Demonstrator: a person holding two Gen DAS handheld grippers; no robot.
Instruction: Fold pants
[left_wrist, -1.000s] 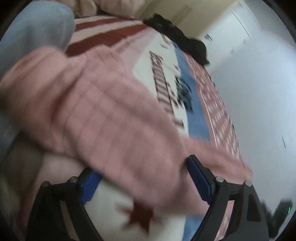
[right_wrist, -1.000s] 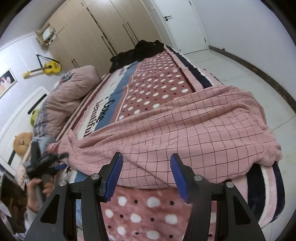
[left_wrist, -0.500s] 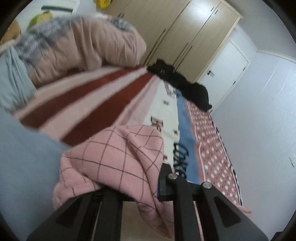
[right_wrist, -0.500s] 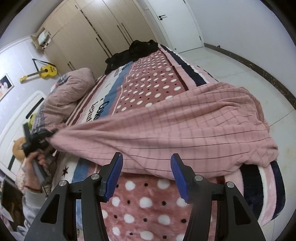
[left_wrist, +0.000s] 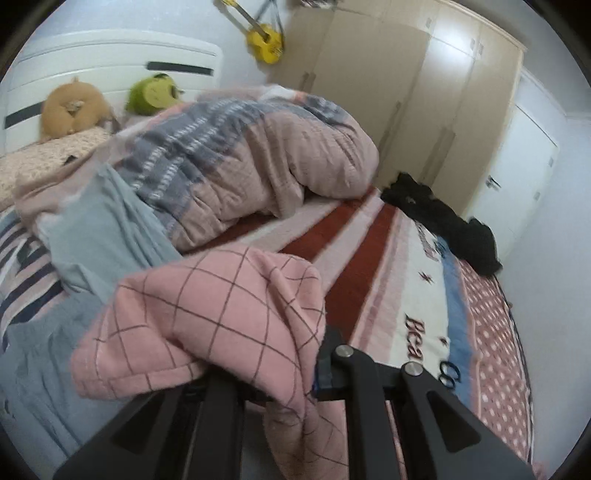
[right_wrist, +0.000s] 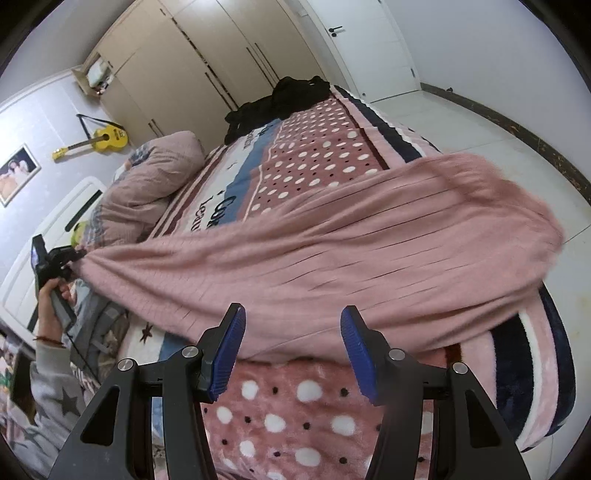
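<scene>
The pink checked pants (right_wrist: 354, 258) stretch across the bed, lifted at their left end and blurred at the right end. In the left wrist view a bunched corner of the pants (left_wrist: 221, 317) drapes over my left gripper (left_wrist: 273, 373), which is shut on the cloth. The right wrist view shows that left gripper (right_wrist: 70, 258) far to the left, held in a hand (right_wrist: 50, 306), pulling the pants taut. My right gripper (right_wrist: 291, 350) hangs open just in front of the pants' near edge with nothing between its blue pads (right_wrist: 229, 354).
The bed carries a pink dotted blanket (right_wrist: 317, 155), a rolled pink-grey quilt (left_wrist: 251, 162), a grey garment (left_wrist: 99, 236) and a black pile of clothes (left_wrist: 447, 225). Plush toys (left_wrist: 74, 107) sit by the headboard. Wardrobes (left_wrist: 406, 92) and a white door (right_wrist: 373, 48) stand behind; tiled floor lies right.
My left gripper went from open to shut on a corner of the pants and rose, lifting and stretching them off the bed. The right gripper stayed in place, open.
</scene>
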